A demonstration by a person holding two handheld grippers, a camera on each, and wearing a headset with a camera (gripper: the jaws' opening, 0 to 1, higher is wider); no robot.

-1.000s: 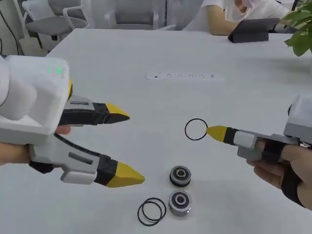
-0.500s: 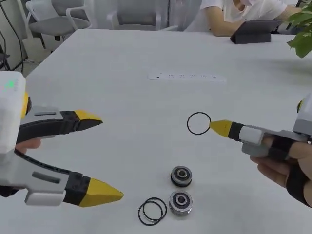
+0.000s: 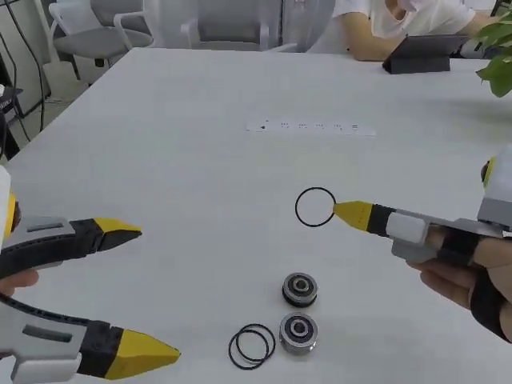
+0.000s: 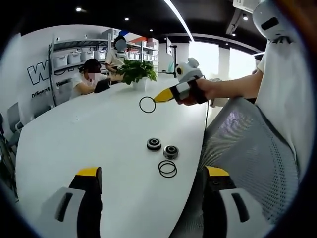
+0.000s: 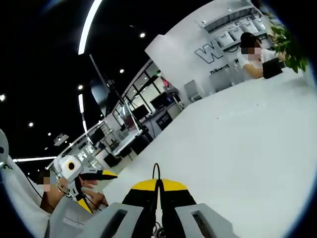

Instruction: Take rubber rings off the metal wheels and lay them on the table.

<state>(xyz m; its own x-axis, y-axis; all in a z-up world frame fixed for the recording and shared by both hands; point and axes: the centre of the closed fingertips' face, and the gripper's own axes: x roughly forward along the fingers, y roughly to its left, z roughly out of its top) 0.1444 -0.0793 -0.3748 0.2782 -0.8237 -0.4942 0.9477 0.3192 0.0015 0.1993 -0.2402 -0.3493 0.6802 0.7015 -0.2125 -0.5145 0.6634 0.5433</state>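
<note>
Wall lettering at upper left starts with "W", the rest unclear. Our right gripper fingers clench a thin black rubber ring; left gripper released wide.

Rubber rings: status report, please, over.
Right gripper shut on one rubber ring, held above the table. Left gripper open, holding nothing. Two loose rings lie beside the metal wheels. Nothing in the way.
</note>
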